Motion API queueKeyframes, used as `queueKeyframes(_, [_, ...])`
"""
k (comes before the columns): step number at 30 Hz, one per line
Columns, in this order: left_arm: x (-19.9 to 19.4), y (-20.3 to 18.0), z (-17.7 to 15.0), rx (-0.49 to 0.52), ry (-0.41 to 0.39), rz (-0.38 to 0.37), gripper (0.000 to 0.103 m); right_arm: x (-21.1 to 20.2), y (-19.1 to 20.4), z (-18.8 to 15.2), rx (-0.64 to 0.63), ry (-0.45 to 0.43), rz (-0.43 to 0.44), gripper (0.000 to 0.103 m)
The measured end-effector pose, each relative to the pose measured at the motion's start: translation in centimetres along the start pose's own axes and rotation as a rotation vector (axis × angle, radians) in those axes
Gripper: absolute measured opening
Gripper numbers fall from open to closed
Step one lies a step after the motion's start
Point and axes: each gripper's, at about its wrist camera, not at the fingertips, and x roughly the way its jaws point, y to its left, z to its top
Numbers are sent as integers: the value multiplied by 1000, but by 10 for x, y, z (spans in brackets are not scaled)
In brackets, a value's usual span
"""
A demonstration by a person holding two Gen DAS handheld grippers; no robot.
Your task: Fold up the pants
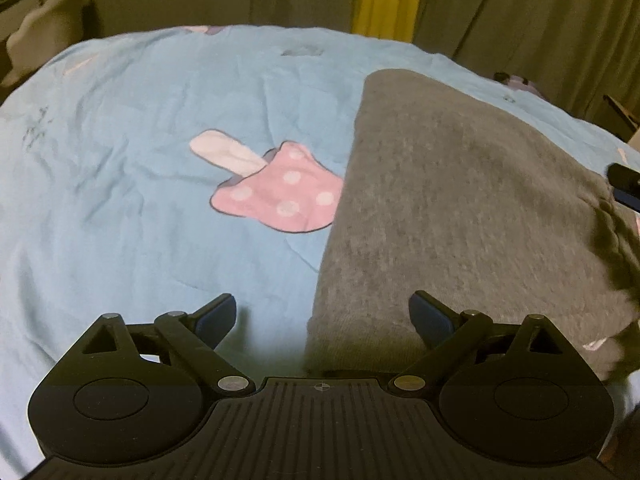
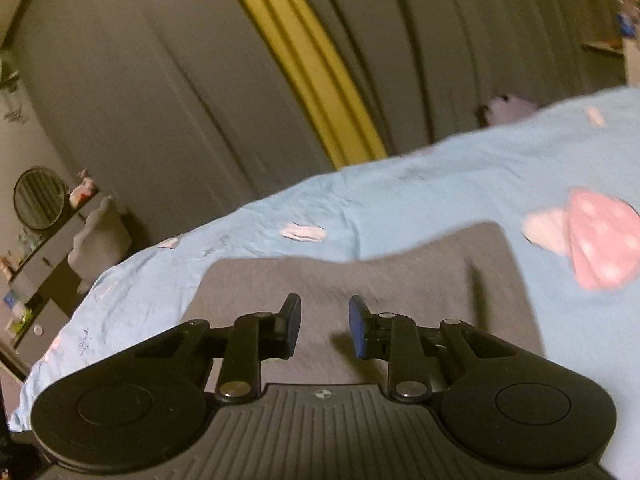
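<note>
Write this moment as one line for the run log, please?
left gripper: open, empty | right gripper: narrow gap, empty | grey pants: folded on blue bedsheet

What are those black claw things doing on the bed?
A person is folding grey pants on a blue bedsheet with a mushroom picture, using two hand-held grippers. The left gripper hovers wide open over the pants' edge. The right gripper has narrower fingers with nothing between them. The pants already lie folded.

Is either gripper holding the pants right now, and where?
Neither. The left gripper is wide open above the near edge of the grey pants; the right gripper has a clear, empty gap between its pads.
</note>
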Motion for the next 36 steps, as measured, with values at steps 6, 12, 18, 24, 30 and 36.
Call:
queueKeyframes(6, [5, 11, 2, -53, 18, 11, 98, 28, -20, -17, -74, 76, -87, 0])
queueKeyframes(12, [3, 14, 4, -73, -6, -1, 97, -47, -17, -33, -5, 64, 24, 8])
queueKeyframes(18, [3, 18, 4, -86, 13, -18, 97, -62, -32, -50, 128, 111, 26, 10])
queueKeyframes(24, [-13, 9, -9, 16, 78, -151, 97, -89, -56, -64, 360, 94, 85, 68])
queueKeyframes(30, [-13, -42, -25, 315, 45, 11, 96, -98, -65, -72, 392, 88, 110, 79])
queueKeyframes(36, [5, -47, -19, 281, 61, 48, 89, -95, -54, -75, 319, 117, 95, 80])
